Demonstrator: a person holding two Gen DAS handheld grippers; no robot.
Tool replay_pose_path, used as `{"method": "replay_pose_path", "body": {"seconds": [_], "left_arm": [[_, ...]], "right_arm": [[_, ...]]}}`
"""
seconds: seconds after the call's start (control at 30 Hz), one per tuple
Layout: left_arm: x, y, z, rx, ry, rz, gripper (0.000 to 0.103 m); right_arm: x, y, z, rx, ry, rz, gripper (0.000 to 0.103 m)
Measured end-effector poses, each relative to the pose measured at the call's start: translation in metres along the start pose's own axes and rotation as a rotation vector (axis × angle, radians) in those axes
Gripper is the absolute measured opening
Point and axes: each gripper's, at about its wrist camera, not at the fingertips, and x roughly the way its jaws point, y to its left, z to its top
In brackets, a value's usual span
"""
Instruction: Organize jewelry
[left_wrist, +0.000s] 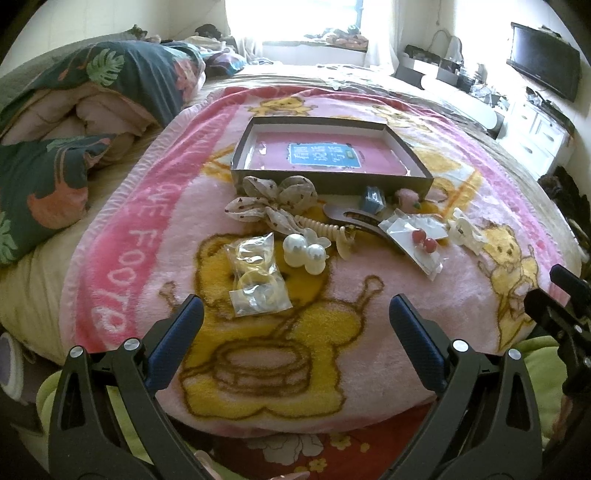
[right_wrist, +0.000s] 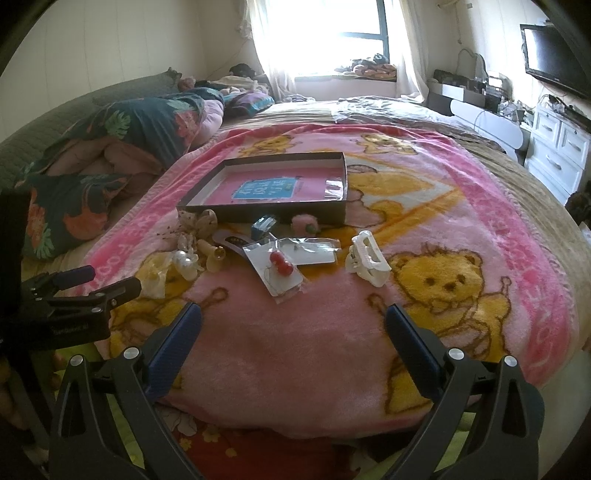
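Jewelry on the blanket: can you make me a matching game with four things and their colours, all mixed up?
Things:
1. beads
2. claw clip
3. pearls
4. box, inside

Colours:
A. white, shiny and round
B. pink with a blue label
C. red
D. white with teeth

Pairs: 1-C, 2-D, 3-A, 4-B
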Motion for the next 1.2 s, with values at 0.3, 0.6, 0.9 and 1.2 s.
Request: {"method": "replay_pose_path", "body": {"seconds": [0.3, 0.6, 0.9, 1.2], "left_arm": [[0.013, -0.011, 0.004, 0.001, 0.029, -0.023, 0.094], [0.026, -0.024, 0.010, 0.013, 0.038, -0.031, 0.094], [0.054, -0.024, 0.017, 0.003, 0.064, -0.005, 0.094], [0.074, 0.011, 0.011, -0.056, 0.110, 0.062, 0.094]], "right_arm": [[0.006, -0.028, 0.004, 0.042, 0.002, -0.014, 0.099], [0.011, -0.054, 0.007, 0.058, -0.015, -0.052, 0.099], [0.037, -0.081, 0.014, 0.063, 0.018, -0.089, 0.099], [0.094, -0.103, 0.020, 0.051, 0.129, -0.074, 0.099]]}}
